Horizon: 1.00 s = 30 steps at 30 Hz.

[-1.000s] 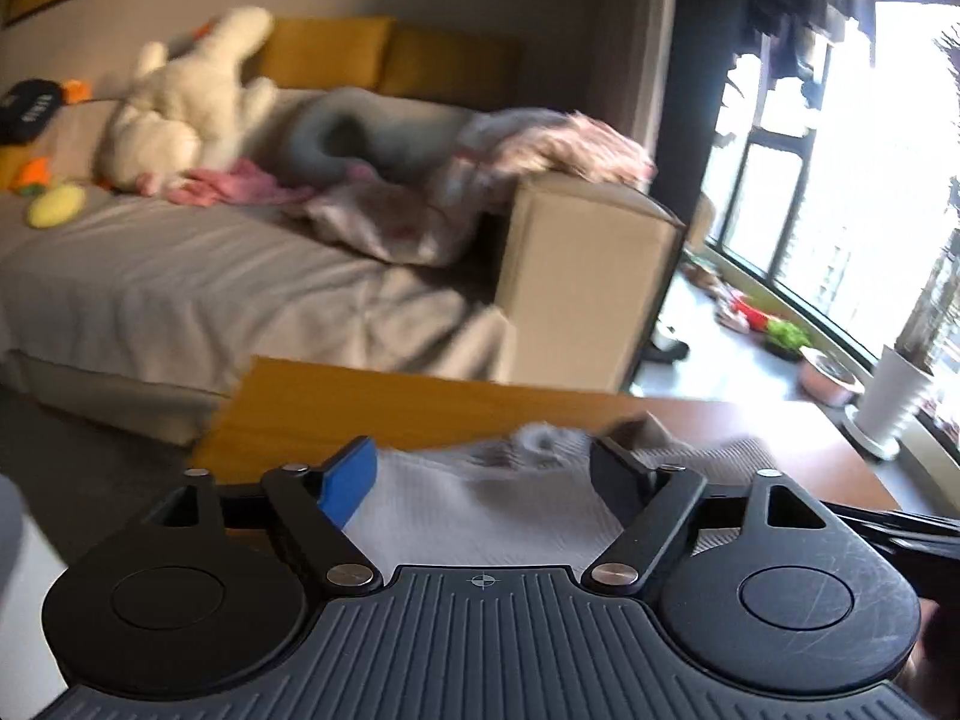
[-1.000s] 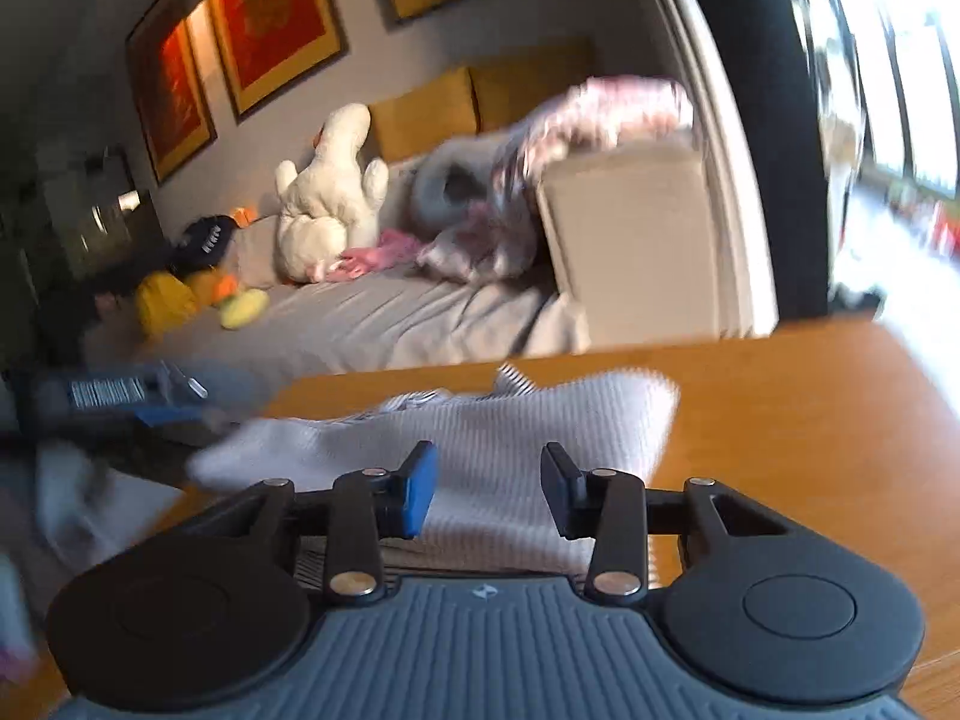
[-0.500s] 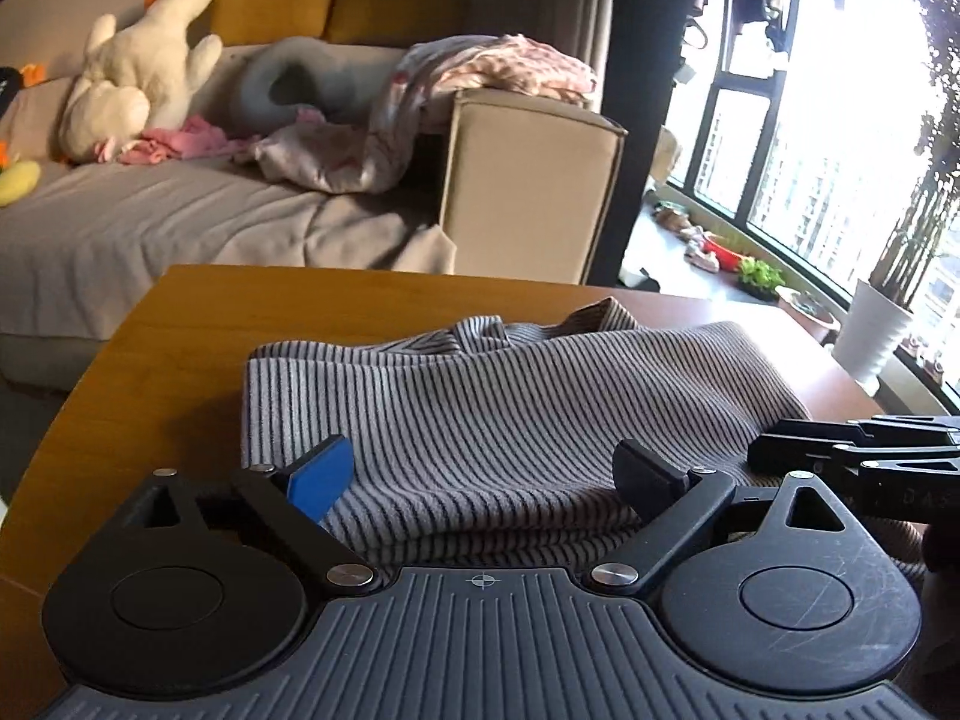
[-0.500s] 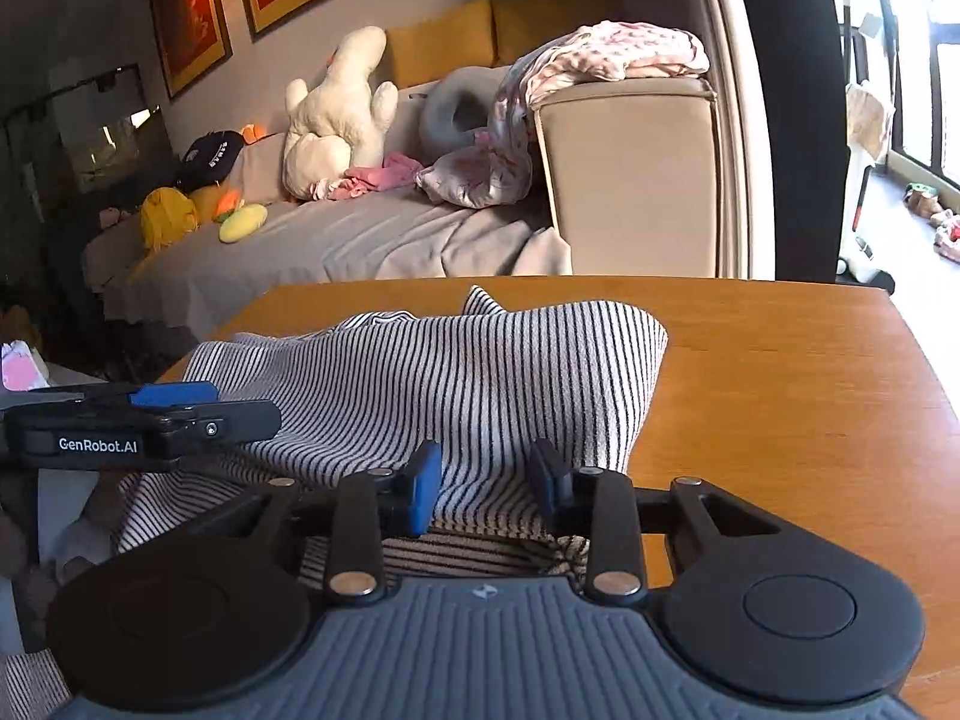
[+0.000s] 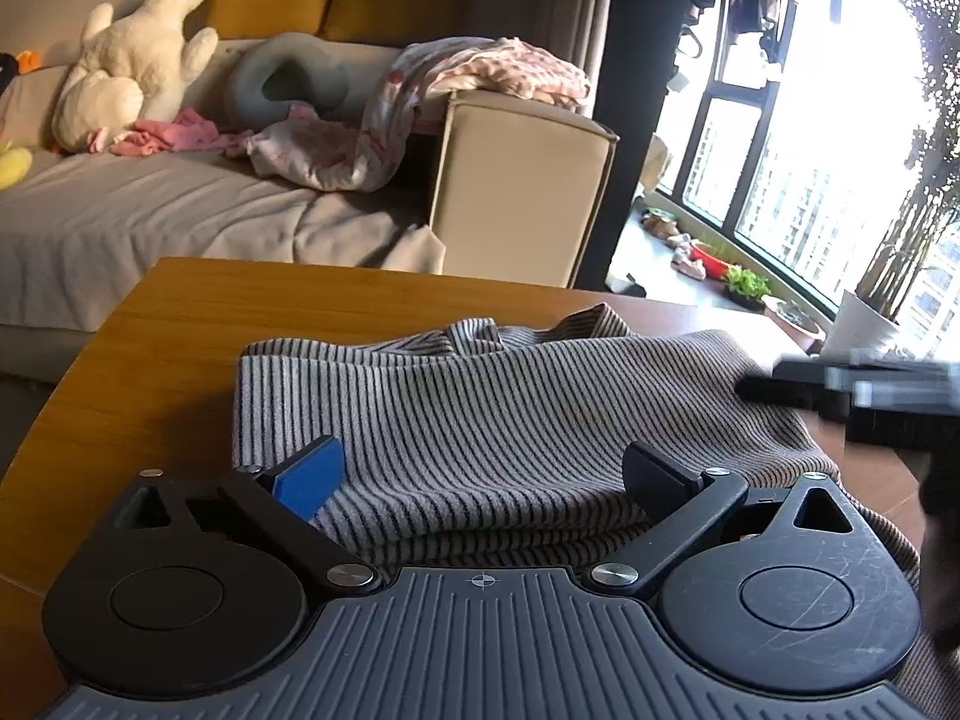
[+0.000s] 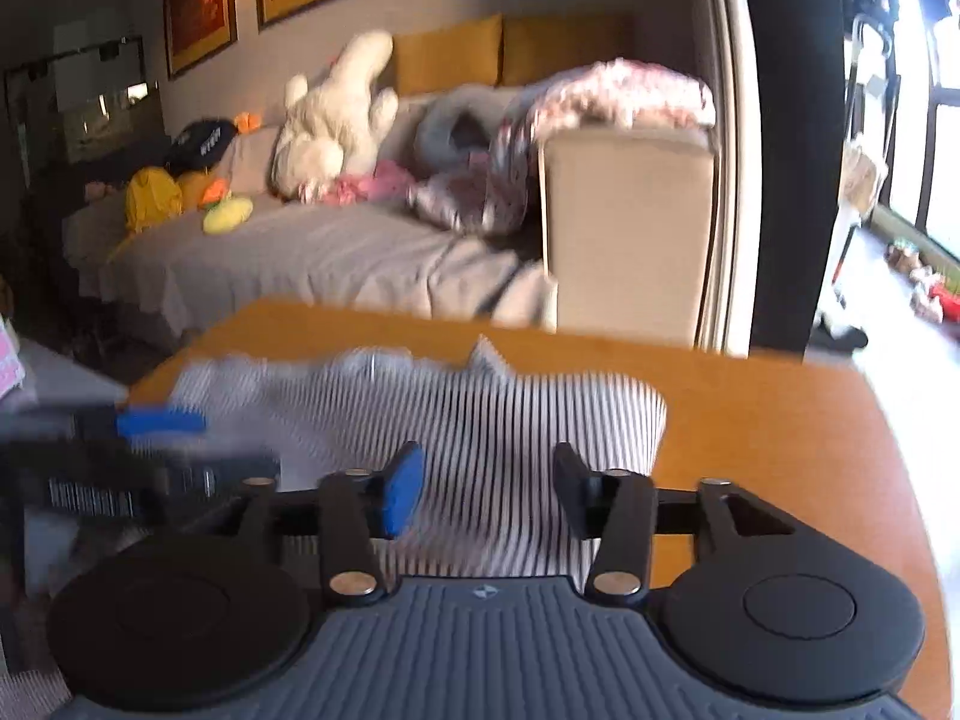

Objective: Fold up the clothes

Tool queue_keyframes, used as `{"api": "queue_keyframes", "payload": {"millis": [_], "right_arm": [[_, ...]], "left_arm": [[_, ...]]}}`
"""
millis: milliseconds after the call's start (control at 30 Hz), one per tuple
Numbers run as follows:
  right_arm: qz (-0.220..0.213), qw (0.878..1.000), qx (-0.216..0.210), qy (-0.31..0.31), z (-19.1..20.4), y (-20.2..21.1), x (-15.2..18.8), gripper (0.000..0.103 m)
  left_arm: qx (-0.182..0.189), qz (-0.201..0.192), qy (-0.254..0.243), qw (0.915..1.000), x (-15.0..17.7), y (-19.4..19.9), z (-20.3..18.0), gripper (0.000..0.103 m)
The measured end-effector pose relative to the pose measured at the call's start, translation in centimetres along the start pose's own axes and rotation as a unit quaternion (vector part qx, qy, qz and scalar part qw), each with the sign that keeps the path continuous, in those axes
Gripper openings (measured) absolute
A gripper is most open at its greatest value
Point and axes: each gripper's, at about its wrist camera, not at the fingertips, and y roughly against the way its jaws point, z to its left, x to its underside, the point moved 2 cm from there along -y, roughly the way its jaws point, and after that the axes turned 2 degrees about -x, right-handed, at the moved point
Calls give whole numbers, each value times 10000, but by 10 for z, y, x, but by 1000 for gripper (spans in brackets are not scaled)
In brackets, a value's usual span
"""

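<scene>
A grey striped garment [image 5: 510, 420] lies folded in a bundle on the wooden table [image 5: 240, 312]. My left gripper [image 5: 480, 474] is open, its fingers just above the garment's near edge, holding nothing. The right gripper shows blurred at the garment's right end [image 5: 840, 396]. In the right wrist view the garment [image 6: 510, 420] lies ahead on the table [image 6: 750, 420]. My right gripper [image 6: 486, 492] is open over its near edge and empty. The left gripper shows blurred at the left [image 6: 138, 456].
A sofa [image 5: 180, 210] with a white plush toy [image 5: 132, 54], pink clothes [image 5: 474, 72] and cushions stands beyond the table. Windows and potted plants [image 5: 864, 312] are at the right. The table's far edge is close behind the garment.
The right gripper's fingers have spread wider and let the garment go. Both views have settled and pulled back a little; the garment lies flat on the table. The right view is blurred from motion.
</scene>
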Motion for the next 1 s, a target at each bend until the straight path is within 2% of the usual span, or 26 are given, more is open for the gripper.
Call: {"api": "queue_keyframes", "payload": {"millis": [67,167,233,400,500,633,700,800,833,867,933,967,1000], "right_arm": [[36,10000,0,9,-3,-8,-9,56],[515,9985,99,-149,-17,-35,-1,56],[422,9989,179,-15,-20,-40,10,57],[465,9981,333,227,-10,-40,11,61],[442,9982,333,250,-9,-40,12,64],[147,9993,310,160,-12,-31,17,65],[-215,9986,490,-16,-16,-21,19,64],[-779,9939,764,-146,-18,-2,24,65],[-863,9927,830,-166,-18,1,24,66],[-947,9913,895,-185,-19,3,24,68],[-1114,9882,1026,-224,-20,9,25,70],[-1177,9869,1076,-242,-20,11,25,71],[-1183,9867,1084,-254,-21,11,25,71]], "left_arm": [[12,3,3,10000,0,0,0,103],[67,-2,38,10000,0,0,1,103],[100,-6,63,9999,0,0,2,103],[143,86,60,9998,-3,-4,2,103],[1,146,-12,9999,-9,3,3,103],[-347,-202,26,9992,-18,34,16,103],[-612,-156,176,9979,-21,34,28,103],[-782,225,354,9961,-19,15,40,101],[-816,374,405,9951,-18,7,43,88],[-806,473,424,9947,-16,1,44,58],[-682,408,442,9959,-18,-2,43,46],[-705,304,340,9965,-22,0,39,33],[-656,187,252,9974,-26,4,37,30]]}}
